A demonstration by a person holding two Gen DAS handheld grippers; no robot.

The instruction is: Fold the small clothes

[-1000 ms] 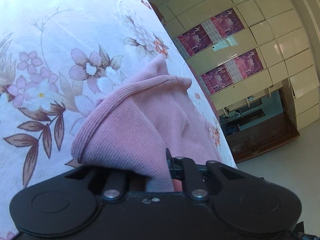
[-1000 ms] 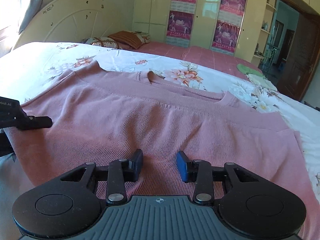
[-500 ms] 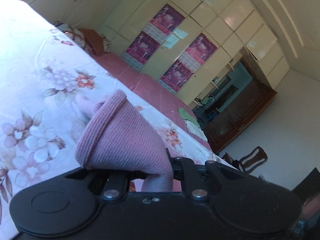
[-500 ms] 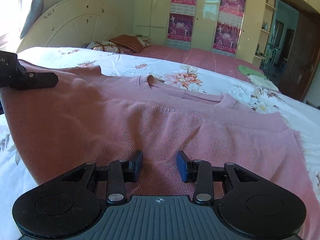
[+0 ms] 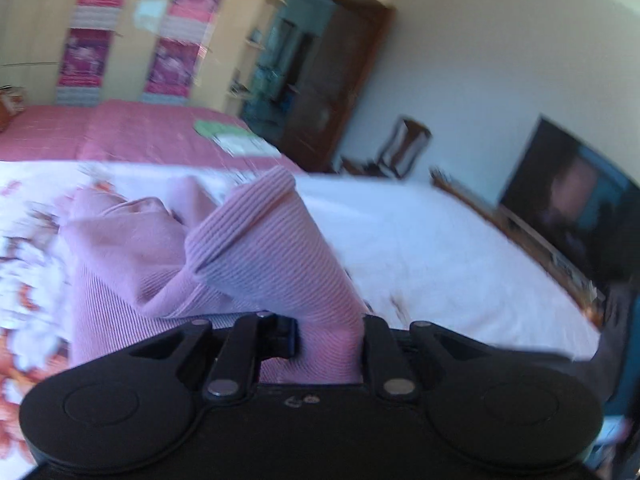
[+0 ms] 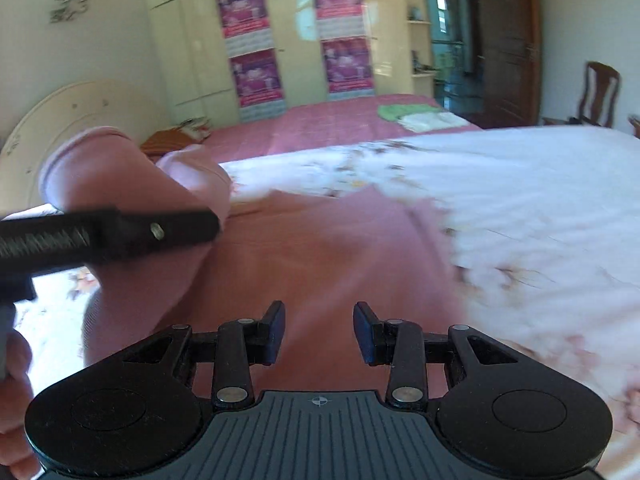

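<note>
Pink ribbed-knit sweater [image 6: 320, 256] lies spread on the floral bedsheet [image 6: 520, 208], its cuffed edge pinched shut in the left gripper [image 5: 326, 340] and raised at 10 o'clock of the open, empty right gripper [image 6: 319, 330]; mid-fold, it likely next needs laying across.

Sweater [image 6: 320, 248] lies on bed [image 6: 520, 200], before wardrobe [image 6: 292, 40].

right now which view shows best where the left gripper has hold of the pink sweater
The left wrist view: the left gripper is shut on a ribbed edge of the pink sweater, close up. The right wrist view shows that gripper only side-on, lifting the fabric, with the contact hidden.
</note>
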